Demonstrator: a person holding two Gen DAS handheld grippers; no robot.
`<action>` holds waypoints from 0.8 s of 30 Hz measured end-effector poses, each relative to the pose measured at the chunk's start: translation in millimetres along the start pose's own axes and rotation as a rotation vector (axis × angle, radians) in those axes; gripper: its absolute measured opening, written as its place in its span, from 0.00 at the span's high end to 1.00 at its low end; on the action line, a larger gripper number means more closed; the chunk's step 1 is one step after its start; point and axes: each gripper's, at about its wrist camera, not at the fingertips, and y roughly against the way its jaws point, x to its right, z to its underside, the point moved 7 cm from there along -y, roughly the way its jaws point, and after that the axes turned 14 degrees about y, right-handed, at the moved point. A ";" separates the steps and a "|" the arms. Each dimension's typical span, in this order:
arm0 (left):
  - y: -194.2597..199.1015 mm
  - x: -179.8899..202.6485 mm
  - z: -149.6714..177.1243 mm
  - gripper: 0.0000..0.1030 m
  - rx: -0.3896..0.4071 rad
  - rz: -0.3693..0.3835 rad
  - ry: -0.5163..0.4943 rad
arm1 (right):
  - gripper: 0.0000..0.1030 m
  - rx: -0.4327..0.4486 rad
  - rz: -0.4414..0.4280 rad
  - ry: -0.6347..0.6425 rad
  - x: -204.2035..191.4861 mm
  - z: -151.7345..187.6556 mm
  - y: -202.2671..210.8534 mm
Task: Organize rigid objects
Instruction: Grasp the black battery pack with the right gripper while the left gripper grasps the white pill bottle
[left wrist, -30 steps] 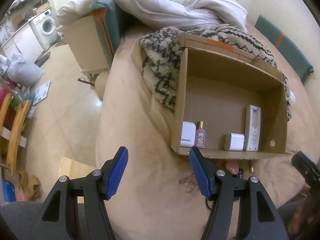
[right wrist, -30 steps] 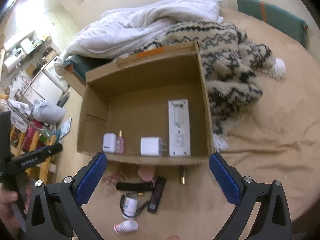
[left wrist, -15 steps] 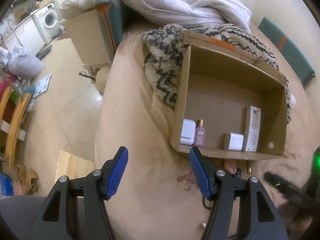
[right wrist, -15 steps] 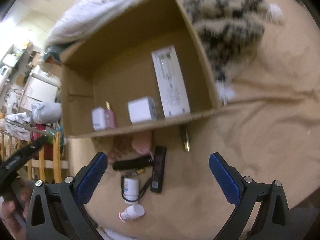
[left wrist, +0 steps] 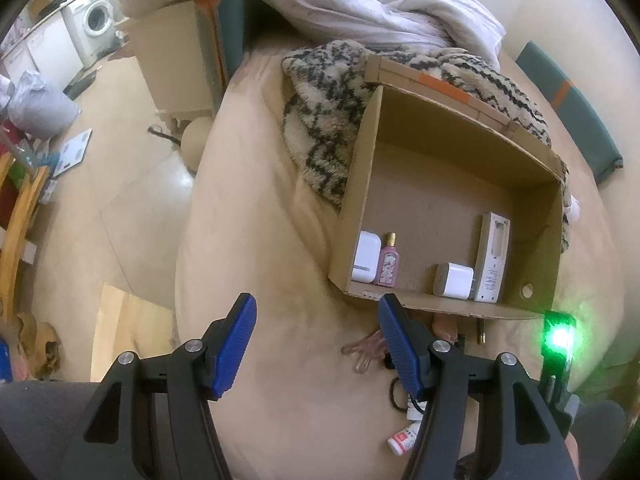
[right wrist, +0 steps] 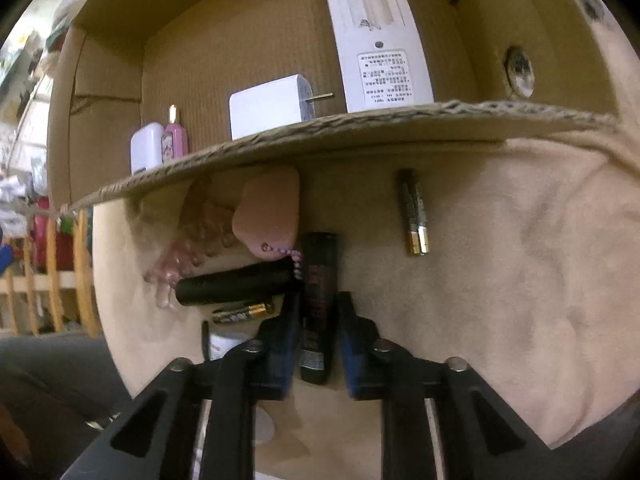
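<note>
My right gripper (right wrist: 318, 302) is low over the beige bed cover, just in front of the cardboard box (right wrist: 360, 128). Its jaws are closing, with a flat black bar with red print (right wrist: 318, 280) between them, and the pads look pressed on its sides. My left gripper (left wrist: 316, 304) hovers open over bare cover to the left of the box (left wrist: 360, 184), with nothing between its fingers. In the box stand a white charger (left wrist: 366, 256), a pink perfume bottle (left wrist: 387, 260), a white adapter (right wrist: 268, 106) and a white remote (right wrist: 380, 32).
Loose on the cover by the bar lie a black cylinder (right wrist: 236, 284), a single battery (right wrist: 244, 312), a pair of batteries (right wrist: 414, 216), a pink pouch (right wrist: 272, 212) and a clear pink hair claw (right wrist: 188, 248). A small pill bottle (left wrist: 404, 438) lies nearer. A patterned blanket (left wrist: 320, 112) lies behind the box.
The right gripper has dropped from above the box to the items in front of it, and its jaws have gone from wide open to close around the black bar. The left gripper stayed put.
</note>
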 end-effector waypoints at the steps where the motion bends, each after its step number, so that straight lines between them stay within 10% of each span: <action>1: -0.4 -0.6 -0.1 0.41 -0.003 0.000 0.004 | 0.81 0.007 0.007 0.006 1.2 2.0 4.8; 13: -9.9 9.7 19.5 0.41 -0.046 -0.016 -0.075 | 0.81 0.257 -0.020 0.116 -10.6 1.3 104.3; 20: -47.3 26.8 125.9 0.42 -0.286 -0.029 -0.104 | 0.81 0.318 -0.046 0.074 8.1 -10.2 118.3; 24: -63.9 25.7 164.6 0.42 -0.377 -0.049 0.054 | 0.80 0.334 -0.072 0.036 12.0 -8.7 119.7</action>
